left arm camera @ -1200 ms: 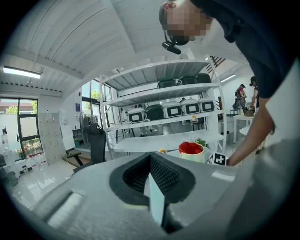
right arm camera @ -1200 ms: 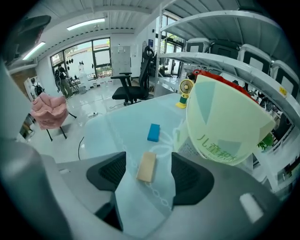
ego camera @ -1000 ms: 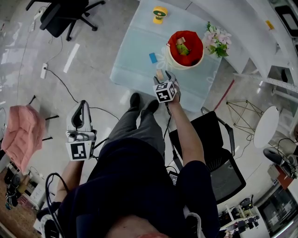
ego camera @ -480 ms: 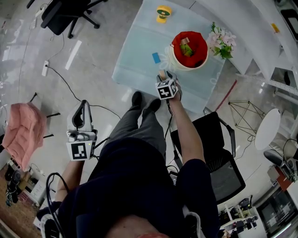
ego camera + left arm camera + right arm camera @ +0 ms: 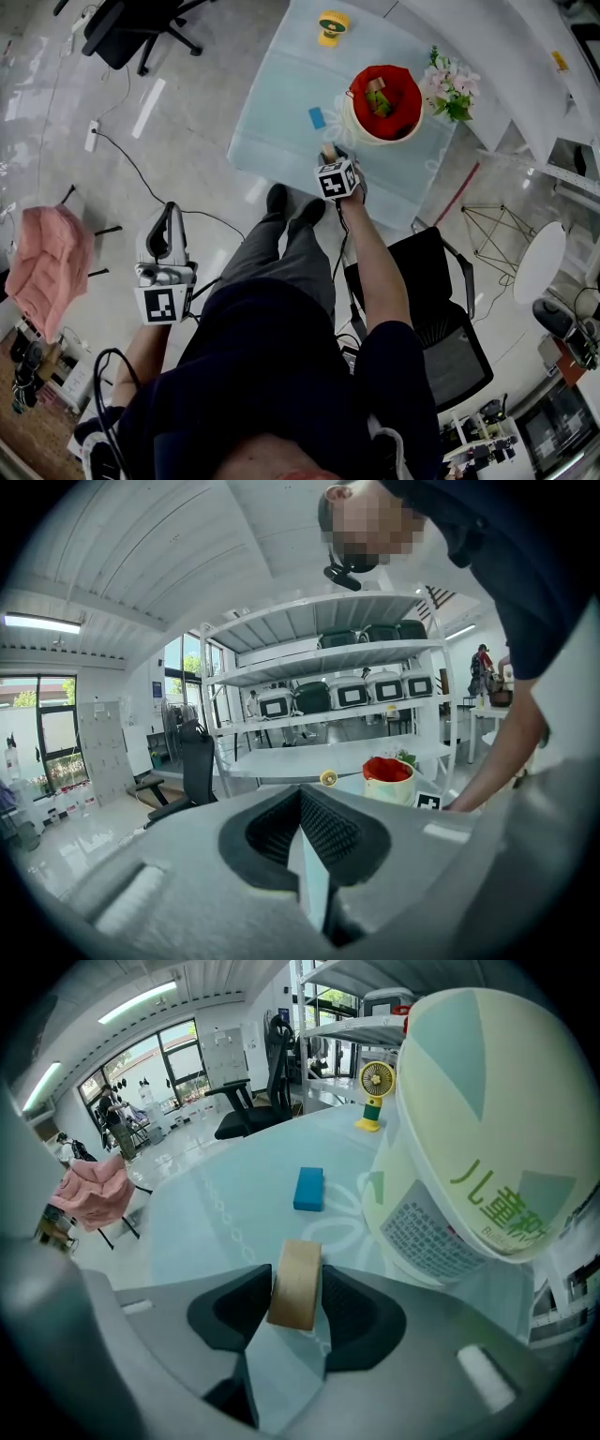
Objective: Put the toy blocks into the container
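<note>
Gripping side: right gripper, pointed steeply down over the near edge of the table, centre of the head view; its jaws have just been closing
Right jaws: pads pressed on both flanks of the tan block, which stands on end between them (upper half clear of the pads)
Tan block, place: low in the middle of the right gripper view, just beside the container wall and not in the container
Container: cream bucket with a red lining, upright on the table, upper right of centre in the head view; it fills the right side of the right gripper view, printed label facing the camera
Container, contents: loose blocks inside, green and tan pieces visible (count cannot be told)
Blue block: flat on the table, beyond the tan block and left of the container; apart from both
Left gripper: held out over the floor at the left of the head view, well apart from the table
Left jaws: ribbed pads closed together at the tips, nothing between them
Yellow fan: upright at the far edge of the table, top of the head view
Flowers: just right of the container
Pink cloth: draped over a stand at the far left edge
Black chair: lower right, beside the person's right arm
</note>
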A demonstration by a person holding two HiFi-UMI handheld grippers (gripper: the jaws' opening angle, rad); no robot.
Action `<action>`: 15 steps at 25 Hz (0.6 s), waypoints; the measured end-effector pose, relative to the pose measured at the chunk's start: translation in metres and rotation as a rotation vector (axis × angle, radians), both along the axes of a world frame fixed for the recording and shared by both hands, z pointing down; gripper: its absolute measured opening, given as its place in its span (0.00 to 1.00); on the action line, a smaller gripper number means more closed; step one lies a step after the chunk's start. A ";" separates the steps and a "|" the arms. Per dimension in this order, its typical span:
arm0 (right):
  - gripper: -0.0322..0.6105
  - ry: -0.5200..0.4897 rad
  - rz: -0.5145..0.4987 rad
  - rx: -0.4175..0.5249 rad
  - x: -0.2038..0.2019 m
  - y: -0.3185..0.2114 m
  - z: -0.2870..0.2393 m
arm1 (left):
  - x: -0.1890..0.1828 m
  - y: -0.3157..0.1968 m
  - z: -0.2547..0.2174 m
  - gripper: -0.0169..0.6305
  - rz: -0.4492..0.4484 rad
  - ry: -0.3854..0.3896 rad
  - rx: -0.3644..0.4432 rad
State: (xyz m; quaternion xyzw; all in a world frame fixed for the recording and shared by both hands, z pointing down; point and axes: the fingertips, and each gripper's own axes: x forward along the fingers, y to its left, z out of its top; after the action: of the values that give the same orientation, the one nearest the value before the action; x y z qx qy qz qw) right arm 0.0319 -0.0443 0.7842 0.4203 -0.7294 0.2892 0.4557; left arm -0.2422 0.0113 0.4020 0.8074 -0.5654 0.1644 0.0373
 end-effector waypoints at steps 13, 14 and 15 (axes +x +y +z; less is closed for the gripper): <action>0.27 -0.007 0.033 -0.004 0.005 -0.002 -0.004 | 0.001 0.000 0.002 0.03 -0.004 0.004 -0.006; 0.27 -0.010 0.037 0.003 0.005 -0.002 -0.006 | 0.001 0.000 0.002 0.03 -0.002 0.004 -0.006; 0.27 -0.014 0.041 0.010 0.005 -0.002 -0.008 | 0.002 0.000 0.002 0.03 -0.001 0.005 -0.005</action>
State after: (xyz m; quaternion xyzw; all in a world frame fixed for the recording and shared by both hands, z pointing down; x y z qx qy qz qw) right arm 0.0364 -0.0464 0.7758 0.4353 -0.7252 0.2980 0.4425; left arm -0.2405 0.0116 0.4036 0.8075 -0.5652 0.1637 0.0406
